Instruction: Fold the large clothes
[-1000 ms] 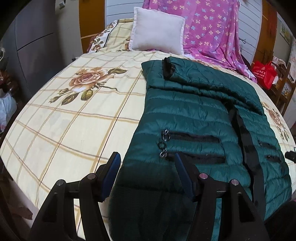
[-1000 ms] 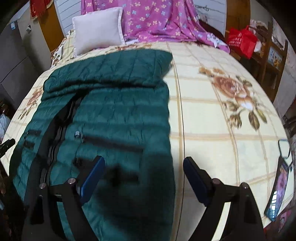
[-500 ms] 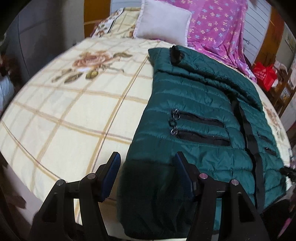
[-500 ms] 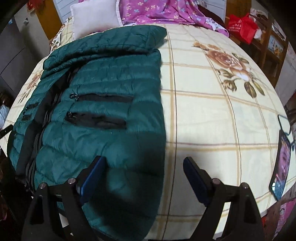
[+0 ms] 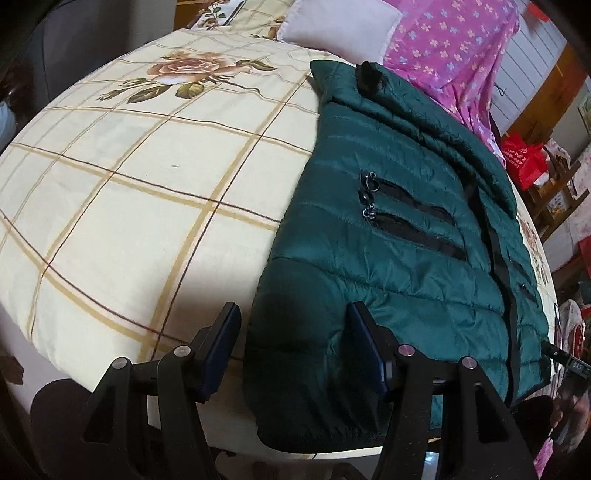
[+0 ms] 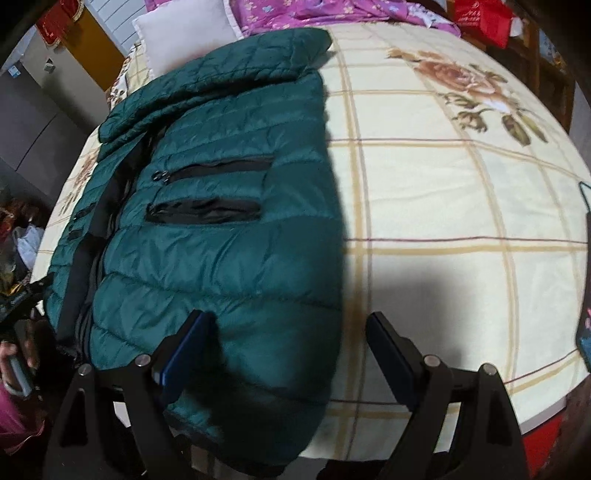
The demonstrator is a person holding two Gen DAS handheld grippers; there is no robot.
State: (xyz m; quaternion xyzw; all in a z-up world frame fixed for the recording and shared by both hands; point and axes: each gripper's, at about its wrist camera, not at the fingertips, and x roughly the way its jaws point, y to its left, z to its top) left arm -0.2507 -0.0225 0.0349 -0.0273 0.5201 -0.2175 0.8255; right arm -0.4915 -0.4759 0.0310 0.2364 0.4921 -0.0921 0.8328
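We see a green puffy jacket (image 5: 399, 236) lying flat on a bed (image 5: 122, 192) with a yellow checked sheet. Its bottom edge hangs a little over the near side of the bed. Its sleeves are folded across the far end, close to a white pillow (image 5: 343, 26) and a pink flowery blanket (image 5: 454, 48).

Our left gripper (image 5: 295, 343) is wide open over the jacket's near left corner and holds nothing. Our right gripper (image 6: 288, 354) is wide open over the near right corner (image 6: 280, 369) and holds nothing too. A red bag (image 5: 524, 162) sits far off on the right.
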